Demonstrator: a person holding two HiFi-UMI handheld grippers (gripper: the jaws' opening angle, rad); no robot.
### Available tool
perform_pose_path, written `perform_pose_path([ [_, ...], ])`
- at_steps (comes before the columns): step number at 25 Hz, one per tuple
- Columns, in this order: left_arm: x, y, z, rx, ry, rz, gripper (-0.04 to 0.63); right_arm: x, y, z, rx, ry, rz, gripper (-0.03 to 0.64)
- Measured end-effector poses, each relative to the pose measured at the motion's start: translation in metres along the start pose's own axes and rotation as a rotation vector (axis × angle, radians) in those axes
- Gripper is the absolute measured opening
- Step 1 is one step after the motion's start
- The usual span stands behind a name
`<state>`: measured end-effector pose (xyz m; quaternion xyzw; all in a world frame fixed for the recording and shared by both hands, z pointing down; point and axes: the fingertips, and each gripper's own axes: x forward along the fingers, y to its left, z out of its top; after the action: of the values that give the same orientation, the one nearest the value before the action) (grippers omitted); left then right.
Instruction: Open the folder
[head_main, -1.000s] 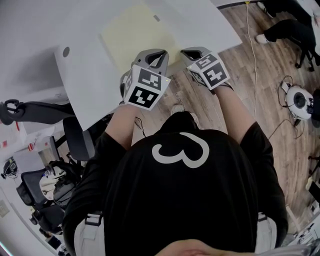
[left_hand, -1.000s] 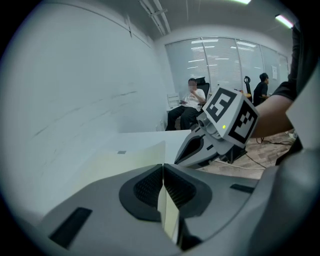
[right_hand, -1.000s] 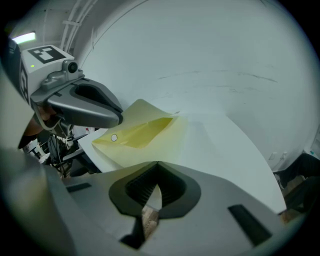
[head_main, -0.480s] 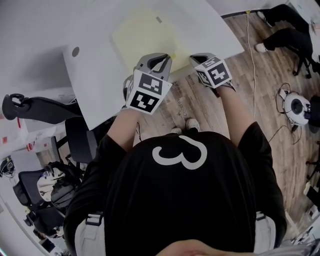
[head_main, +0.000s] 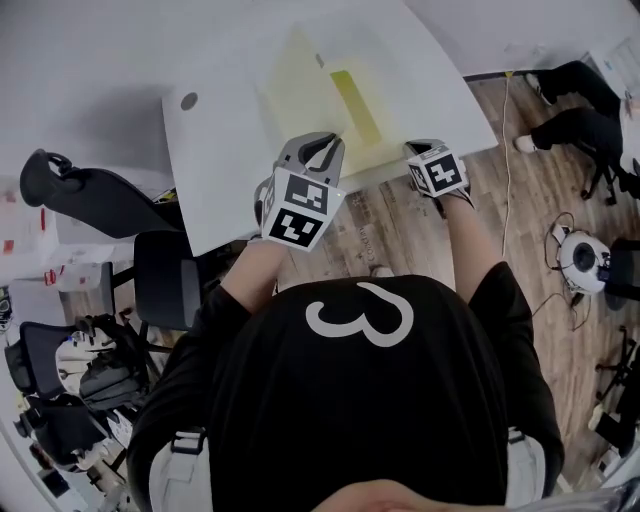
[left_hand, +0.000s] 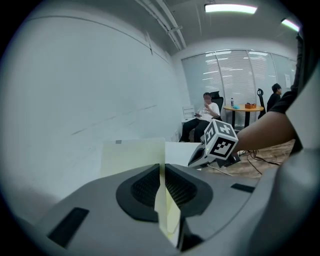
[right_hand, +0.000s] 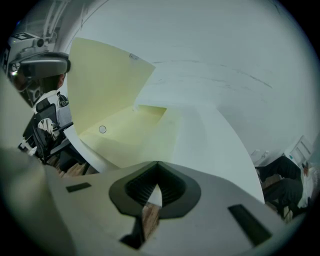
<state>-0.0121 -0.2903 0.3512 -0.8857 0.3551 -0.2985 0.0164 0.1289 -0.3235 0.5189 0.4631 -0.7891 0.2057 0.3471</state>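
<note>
white table (head_main: 230, 150) fills the head view's upper half; left gripper (head_main: 328, 143) clamps the raised cover (right_hand: 105, 85) of the yellow folder (head_main: 300, 90); right gripper (head_main: 418, 150), centre right, jaws together, empty.

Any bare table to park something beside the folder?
Bare white table left of the pale yellow folder, out to the round grey hole; another strip right of it. Crowded at the near edge: left gripper and right gripper.

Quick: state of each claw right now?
Left claw: closed on the folder, by its cover.
Right claw: closed, holding nothing.
</note>
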Motion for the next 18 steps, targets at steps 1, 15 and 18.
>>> perform_pose_path([
  [1,-0.006,0.004,-0.003,-0.005,-0.001,0.007,0.034,0.001,0.001,0.001,0.000,0.008,-0.003,0.023],
  [15,-0.076,0.059,-0.053,-0.195,-0.036,0.129,0.041,0.003,0.004,0.002,0.042,0.038,-0.030,0.023],
  [18,-0.090,0.072,-0.069,-0.246,-0.040,0.152,0.041,0.002,0.004,0.002,0.059,0.032,-0.035,0.023],
])
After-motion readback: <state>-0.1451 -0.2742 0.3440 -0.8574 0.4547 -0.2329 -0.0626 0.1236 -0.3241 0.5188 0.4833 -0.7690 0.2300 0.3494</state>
